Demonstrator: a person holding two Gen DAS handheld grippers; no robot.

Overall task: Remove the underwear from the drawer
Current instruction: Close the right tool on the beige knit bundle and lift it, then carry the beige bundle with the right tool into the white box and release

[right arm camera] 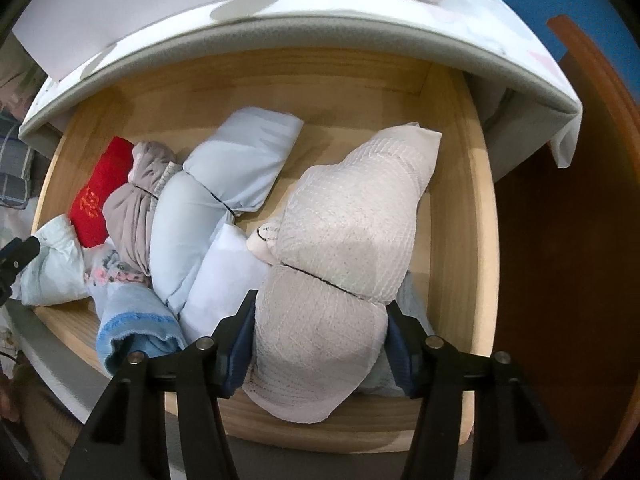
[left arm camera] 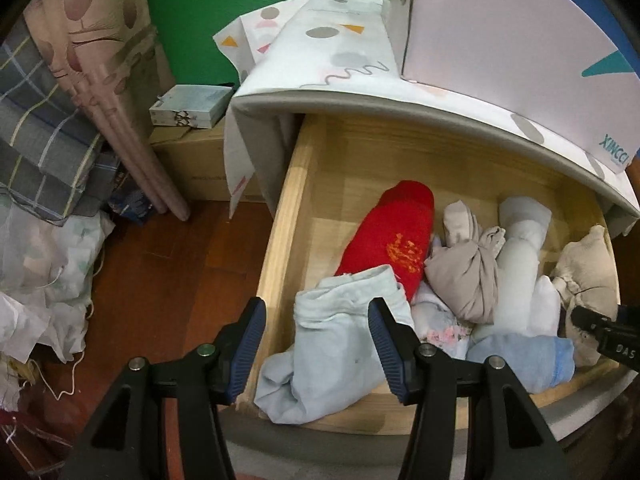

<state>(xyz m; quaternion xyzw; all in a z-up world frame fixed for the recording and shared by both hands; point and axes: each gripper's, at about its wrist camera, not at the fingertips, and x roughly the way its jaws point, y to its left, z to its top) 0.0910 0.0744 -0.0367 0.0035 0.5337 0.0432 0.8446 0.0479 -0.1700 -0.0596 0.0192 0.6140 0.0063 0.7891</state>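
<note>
The wooden drawer (left arm camera: 280, 216) is pulled open and holds several rolled and tied garments. My left gripper (left arm camera: 316, 320) is open above the drawer's front left corner, its fingers either side of a pale blue crumpled garment (left arm camera: 332, 340). A red roll (left arm camera: 396, 236) and a taupe tied bundle (left arm camera: 468, 268) lie behind it. My right gripper (right arm camera: 320, 320) has its blue pads against both sides of a cream textured tied bundle (right arm camera: 348, 248) at the drawer's front right (right arm camera: 452, 240). The bundle also shows at the right edge of the left wrist view (left arm camera: 588, 268).
A pale blue roll (right arm camera: 224, 192), a white roll (right arm camera: 224, 280) and a blue-trimmed towel roll (right arm camera: 132, 320) fill the drawer's middle. A white patterned cloth (left arm camera: 328, 52) covers the cabinet top. Piled fabric (left arm camera: 44, 240) and boxes (left arm camera: 188, 104) lie on the floor to the left.
</note>
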